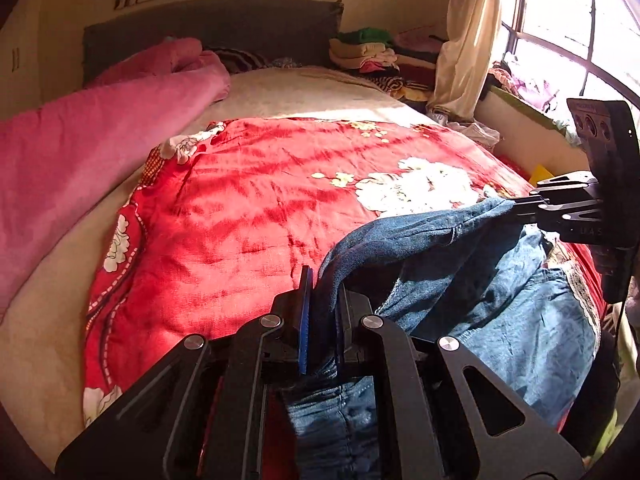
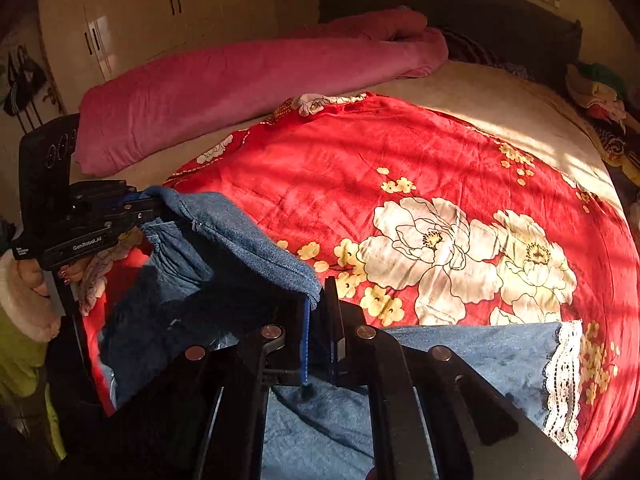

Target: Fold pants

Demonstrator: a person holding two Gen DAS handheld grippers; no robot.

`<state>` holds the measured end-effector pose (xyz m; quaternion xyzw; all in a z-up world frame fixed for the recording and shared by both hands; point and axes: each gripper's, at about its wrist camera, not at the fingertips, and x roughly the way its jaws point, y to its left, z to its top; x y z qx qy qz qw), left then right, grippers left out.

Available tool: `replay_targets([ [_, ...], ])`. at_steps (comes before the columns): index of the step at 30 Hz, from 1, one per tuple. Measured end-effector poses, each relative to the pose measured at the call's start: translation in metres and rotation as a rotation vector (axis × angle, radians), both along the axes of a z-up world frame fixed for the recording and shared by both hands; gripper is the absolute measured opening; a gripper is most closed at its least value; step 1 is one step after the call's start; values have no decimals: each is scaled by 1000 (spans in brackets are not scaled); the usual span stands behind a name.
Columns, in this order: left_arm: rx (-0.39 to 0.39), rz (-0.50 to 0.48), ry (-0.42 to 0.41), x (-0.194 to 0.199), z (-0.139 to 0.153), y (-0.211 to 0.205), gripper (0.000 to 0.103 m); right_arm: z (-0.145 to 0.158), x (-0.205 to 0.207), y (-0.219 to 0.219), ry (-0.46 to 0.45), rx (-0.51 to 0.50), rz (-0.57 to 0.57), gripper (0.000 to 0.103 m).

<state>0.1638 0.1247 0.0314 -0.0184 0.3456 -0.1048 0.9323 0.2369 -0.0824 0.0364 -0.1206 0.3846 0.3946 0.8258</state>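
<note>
Blue denim pants (image 1: 472, 280) with a white lace hem (image 2: 564, 384) lie at the near edge of the bed. Both grippers hold one edge of them lifted above the red floral blanket. My left gripper (image 1: 324, 292) is shut on one end of that denim edge. My right gripper (image 2: 320, 304) is shut on the other end. The fabric stretches between them and sags a little. The right gripper also shows at the right of the left wrist view (image 1: 520, 202), and the left gripper at the left of the right wrist view (image 2: 154, 202).
The red floral blanket (image 1: 248, 216) covers the bed. A rolled pink quilt (image 2: 240, 80) lies along the far left side. Stacked clothes (image 1: 372, 56) sit by the dark headboard (image 1: 208, 24). A window and curtain (image 1: 468, 36) are at right, wardrobes (image 2: 160, 20) at left.
</note>
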Motion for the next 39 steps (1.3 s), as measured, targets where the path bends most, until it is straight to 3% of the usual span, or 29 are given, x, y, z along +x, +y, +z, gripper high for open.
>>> replay_targets([
  [6,22,-33,-50,-60,8,-16,3,0,-71,-21,10,61,48,6],
  [14,4,-19,13,-116,-23,-23,4,-48,-143,-22,85,10,123,6],
  [27,19,-17,82,-156,-49,-32,7,-103,-174,-23,171,-23,118,11],
  [30,16,-9,90,-159,-51,-36,7,-102,-172,-25,223,6,112,22],
  [31,15,-8,89,-160,-50,-37,9,-98,-173,-27,239,27,120,37],
  [33,0,-10,95,-162,-51,-39,13,-87,-177,-31,239,68,121,53],
  [39,3,-2,109,-166,-56,-42,15,-44,-171,-41,134,194,15,53],
])
